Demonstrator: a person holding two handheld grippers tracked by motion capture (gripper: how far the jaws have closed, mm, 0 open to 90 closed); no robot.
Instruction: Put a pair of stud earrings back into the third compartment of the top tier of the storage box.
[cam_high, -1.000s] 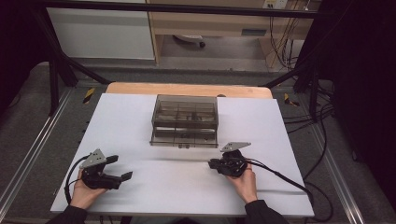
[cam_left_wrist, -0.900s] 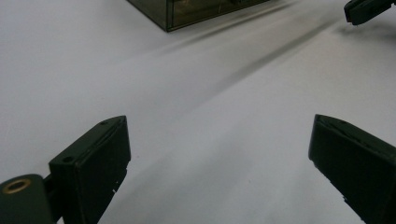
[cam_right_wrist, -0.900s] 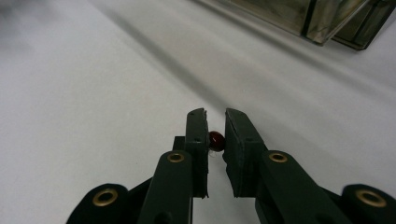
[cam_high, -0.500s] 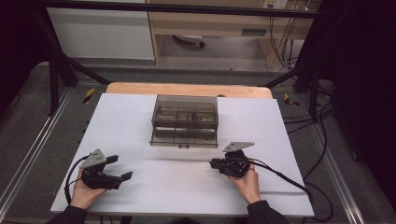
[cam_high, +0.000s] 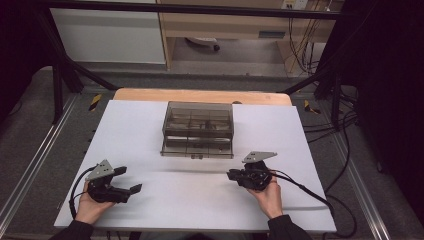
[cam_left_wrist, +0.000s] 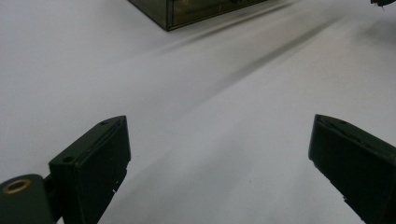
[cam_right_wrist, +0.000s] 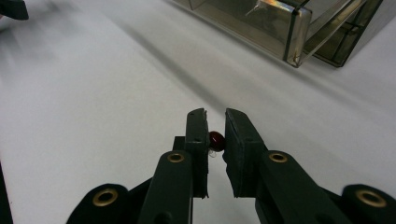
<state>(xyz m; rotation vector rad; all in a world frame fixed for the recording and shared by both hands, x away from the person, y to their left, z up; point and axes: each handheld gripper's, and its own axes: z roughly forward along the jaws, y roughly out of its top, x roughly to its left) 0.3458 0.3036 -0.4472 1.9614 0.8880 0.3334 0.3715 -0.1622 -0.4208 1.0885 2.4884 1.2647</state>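
We see the right gripper (cam_right_wrist: 215, 122) with its jaws drawn almost together on a small dark-red bead (cam_right_wrist: 215, 139), pinched between the two black pads just above the white tabletop (cam_high: 140, 125). A tiny clear bit hangs under the bead; we cannot tell what it is at this size. In the high view the same gripper (cam_high: 231, 174) lies low on the near right part of the table, in the person's right hand (cam_high: 269, 195), pointing toward the table's middle.

The left gripper (cam_left_wrist: 219, 154) has its jaws spread wide with nothing between them, only bare white surface. In the high view it (cam_high: 129, 180) sits at the near left in the left hand (cam_high: 89, 206), well apart from the other.

The smoky transparent compartment box (cam_high: 197, 129) stands at the middle of the table toward its far edge, beyond both grippers and touched by neither. In the right gripper view its near corner (cam_right_wrist: 292, 35) shows clear partition walls; what lies in the compartments looks like small pieces, too blurred for us to name.
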